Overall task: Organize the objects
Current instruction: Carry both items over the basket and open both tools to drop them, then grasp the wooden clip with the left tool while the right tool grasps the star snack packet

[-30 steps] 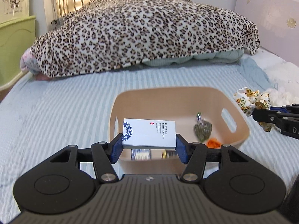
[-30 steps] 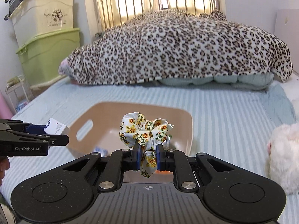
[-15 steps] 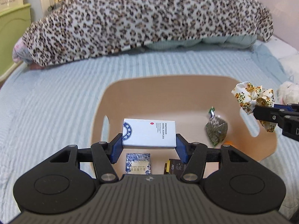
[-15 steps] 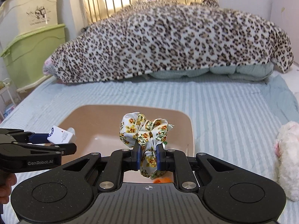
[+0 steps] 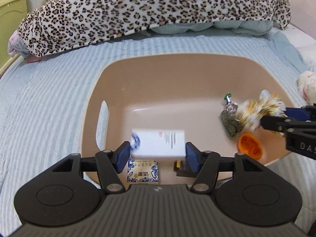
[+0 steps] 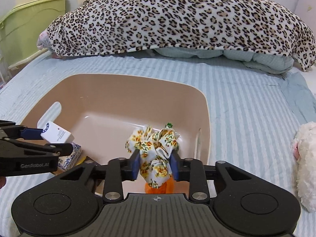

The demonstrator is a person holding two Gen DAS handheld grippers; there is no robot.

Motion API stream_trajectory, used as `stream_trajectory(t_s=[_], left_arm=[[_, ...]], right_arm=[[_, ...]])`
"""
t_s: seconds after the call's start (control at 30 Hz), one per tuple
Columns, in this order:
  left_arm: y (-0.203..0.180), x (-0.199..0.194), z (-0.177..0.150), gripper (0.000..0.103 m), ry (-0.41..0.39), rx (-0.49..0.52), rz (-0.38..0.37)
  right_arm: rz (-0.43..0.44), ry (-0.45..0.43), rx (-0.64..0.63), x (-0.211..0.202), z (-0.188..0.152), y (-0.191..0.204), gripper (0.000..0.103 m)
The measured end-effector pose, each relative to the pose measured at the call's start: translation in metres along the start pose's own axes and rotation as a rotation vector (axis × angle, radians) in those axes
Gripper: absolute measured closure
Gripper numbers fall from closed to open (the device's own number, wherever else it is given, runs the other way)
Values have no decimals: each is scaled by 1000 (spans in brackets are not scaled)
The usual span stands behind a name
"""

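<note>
I hold both tools over the basin [image 5: 197, 65], a beige tub with handle slots that stands on the striped bed [image 5: 49, 98]. My left hand-held gripper [image 5: 158, 154] is opened wide, and the white box [image 5: 158, 145] sits between its blue pads [image 5: 123, 155]; the box looks blurred in the left view, and there seems to be a small gap at the pads, so I cannot tell if the pads touch it or if it is already free. In the right view the same box [image 6: 56, 135] is seen just above the near left corner of the basin, at the tip of the left tool. My right hand-held gripper [image 6: 155, 165] is also opened partly, and the floral scrunchie [image 6: 156, 148] hangs between its pads, looser than a firm pinch; I cannot say for sure that it is gripped. In the left view the scrunchie [image 5: 258, 111] is blurred, at the right side of the basin. On the basin floor I see a blue-and-white packet [image 5: 143, 171] under the box, a small dark item [image 5: 182, 167] beside it, a green pouch [image 5: 230, 121] and an orange thing [image 5: 249, 145] near the right wall. A leopard blanket [image 6: 177, 19] lies at the far end of the bed, a white plush toy [image 6: 305, 162] at the right edge, and a green bin [image 6: 29, 25] stands beside the bed on the left.
</note>
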State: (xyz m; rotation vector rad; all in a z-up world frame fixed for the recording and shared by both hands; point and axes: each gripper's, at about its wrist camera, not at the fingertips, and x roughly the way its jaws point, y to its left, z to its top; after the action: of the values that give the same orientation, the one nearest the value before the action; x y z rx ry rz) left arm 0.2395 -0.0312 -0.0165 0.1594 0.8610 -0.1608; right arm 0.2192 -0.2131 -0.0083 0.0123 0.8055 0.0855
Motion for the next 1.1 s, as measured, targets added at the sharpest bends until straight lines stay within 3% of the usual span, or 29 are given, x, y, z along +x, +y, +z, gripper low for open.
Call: stream_trajectory(t_s=[0.03,0.17,0.47,0.73,0.93,1.1], left_arm=[[0,-5,1,29,-11,0,3],[1,-30,1,28,-37,14,3],[9,-75,-22,19,-71,4,17],[17,-69,-56,19,2,9,50],[23,-51,-78,19,65,0,70],[35,-32,-84,19,100,-65,74]], right_arm=[[4,-2,6,-3,0,0,58],[14,-30,29,-23,0,-2,32],[31,-84,41,-71,-10,-3,15],[49,-41,21,-78,-40,7,10],[55,35,-4,-52,-63,19,10],[62,105,22,-28,-79,25,10]])
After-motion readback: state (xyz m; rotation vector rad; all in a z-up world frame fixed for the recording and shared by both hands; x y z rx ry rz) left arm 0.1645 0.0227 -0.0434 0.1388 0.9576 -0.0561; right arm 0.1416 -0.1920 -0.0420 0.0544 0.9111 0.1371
